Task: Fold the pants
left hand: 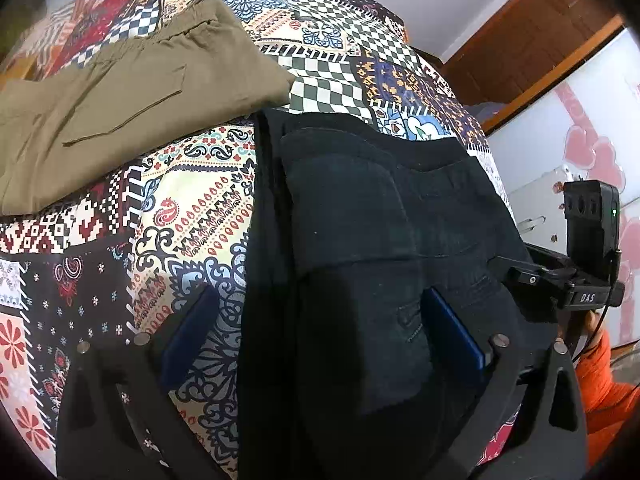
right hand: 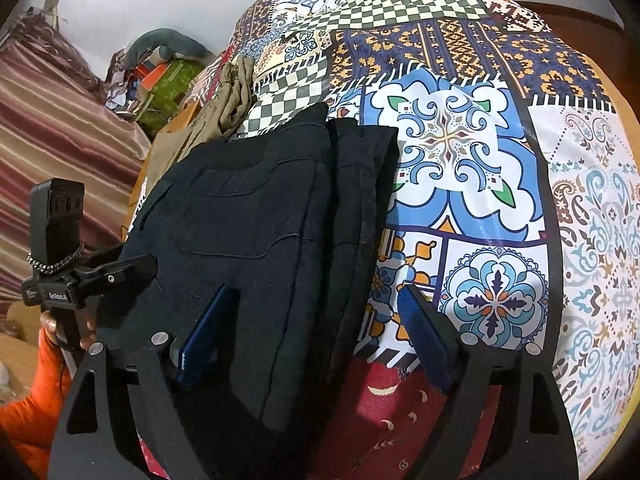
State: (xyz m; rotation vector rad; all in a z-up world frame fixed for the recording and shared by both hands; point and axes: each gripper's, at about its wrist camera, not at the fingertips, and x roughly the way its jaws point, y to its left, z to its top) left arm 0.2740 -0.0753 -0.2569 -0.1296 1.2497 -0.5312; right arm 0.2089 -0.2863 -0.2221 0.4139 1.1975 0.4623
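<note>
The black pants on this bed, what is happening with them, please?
A person holds a gripper in each hand over the black pants, which lie folded on the patterned bedspread. The left gripper and the right gripper are both open above the near edge, gripping nothing. Khaki pants lie folded further back.

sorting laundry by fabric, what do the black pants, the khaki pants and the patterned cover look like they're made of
Black pants: heavy woven cotton, likely denim or twill; matte, with raised seams and stitched pockets.
Khaki pants: lighter woven cotton or blend; smooth and matte, with soft creases and a gathered waistband.
Cover: printed patchwork pattern with a slight sheen, so possibly coated or synthetic cloth; hard to tell.
</note>
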